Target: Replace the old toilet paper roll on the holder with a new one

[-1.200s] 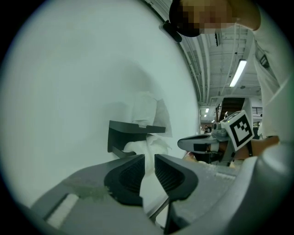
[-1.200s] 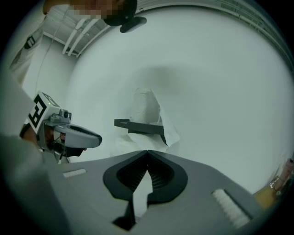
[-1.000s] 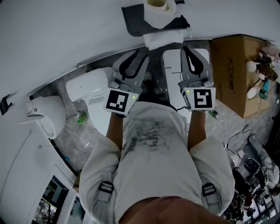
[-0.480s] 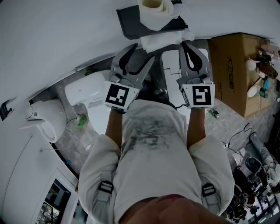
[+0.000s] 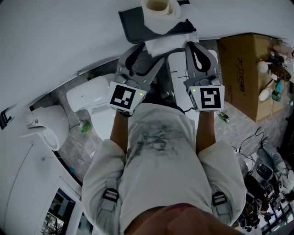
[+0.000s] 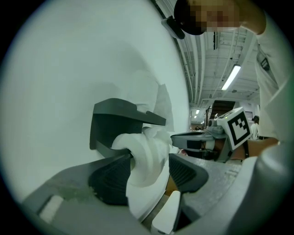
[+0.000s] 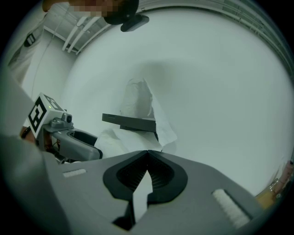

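The toilet paper roll (image 6: pixel 143 153) sits on a dark grey holder (image 6: pixel 115 114) fixed to the white wall. It is white, loosely wound and crumpled, with a rumpled loose tail (image 5: pixel 169 41) hanging below the holder.

The left hand-held gripper (image 5: pixel 148 51) has just been opening its jaws, and they now stand wide apart with the roll between them. The far jaw is clear of the paper, so nothing is pinched. The right hand-held gripper (image 7: pixel 147 153) is closed, its jaws meeting on a narrow white paper strip (image 7: pixel 140 197) that runs back between the pads.

Only the head view looks down into the roll and shows its pale tan core (image 5: pixel 156 4) (the roll's end faces up there), along with a cardboard box (image 5: pixel 243 69) on the floor off to the right. Only the left gripper view shows the gap beside the roll. Only the right gripper view shows the pinched strip, and there the holder's flat lid is seen edge-on.
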Tool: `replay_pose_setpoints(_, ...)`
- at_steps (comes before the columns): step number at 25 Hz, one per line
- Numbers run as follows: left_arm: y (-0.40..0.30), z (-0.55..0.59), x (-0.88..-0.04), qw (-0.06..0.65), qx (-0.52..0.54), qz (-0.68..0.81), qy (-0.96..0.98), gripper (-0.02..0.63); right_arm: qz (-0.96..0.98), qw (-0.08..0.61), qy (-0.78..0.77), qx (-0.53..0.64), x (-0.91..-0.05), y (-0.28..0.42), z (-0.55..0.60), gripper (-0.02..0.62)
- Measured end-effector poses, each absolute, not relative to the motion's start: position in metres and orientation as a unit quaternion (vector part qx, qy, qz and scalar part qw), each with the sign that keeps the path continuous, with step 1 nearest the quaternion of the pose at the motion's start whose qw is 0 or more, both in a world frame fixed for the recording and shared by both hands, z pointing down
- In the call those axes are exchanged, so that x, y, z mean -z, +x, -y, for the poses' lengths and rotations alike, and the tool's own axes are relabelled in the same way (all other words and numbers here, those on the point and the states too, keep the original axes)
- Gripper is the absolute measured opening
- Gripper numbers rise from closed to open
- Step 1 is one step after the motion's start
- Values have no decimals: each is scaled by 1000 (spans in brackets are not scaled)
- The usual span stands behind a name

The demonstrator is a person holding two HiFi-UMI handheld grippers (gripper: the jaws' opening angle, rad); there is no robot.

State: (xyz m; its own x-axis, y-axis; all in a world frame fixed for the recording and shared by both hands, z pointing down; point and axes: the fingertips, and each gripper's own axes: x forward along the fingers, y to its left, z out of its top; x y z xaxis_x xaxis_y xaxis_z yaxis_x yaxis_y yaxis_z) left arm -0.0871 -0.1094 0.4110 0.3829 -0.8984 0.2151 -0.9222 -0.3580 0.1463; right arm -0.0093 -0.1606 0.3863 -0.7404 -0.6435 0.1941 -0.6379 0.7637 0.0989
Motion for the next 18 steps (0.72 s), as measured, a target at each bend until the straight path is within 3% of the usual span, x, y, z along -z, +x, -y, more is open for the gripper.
replay_pose_setpoints(7, -82, 117, -412, 121, -49, 546, 828, 262, 935, 115, 337, 10, -385, -15, 164, 2)
replay_pose_setpoints(11, -87, 119, -414, 115, -57, 552, 824, 182, 934, 115, 338, 9, -385, -15, 165, 2)
replay_pose_setpoints(18, -85, 122, -416, 101, -70, 536, 835, 153, 933, 116, 341, 5, -386, -15, 167, 2)
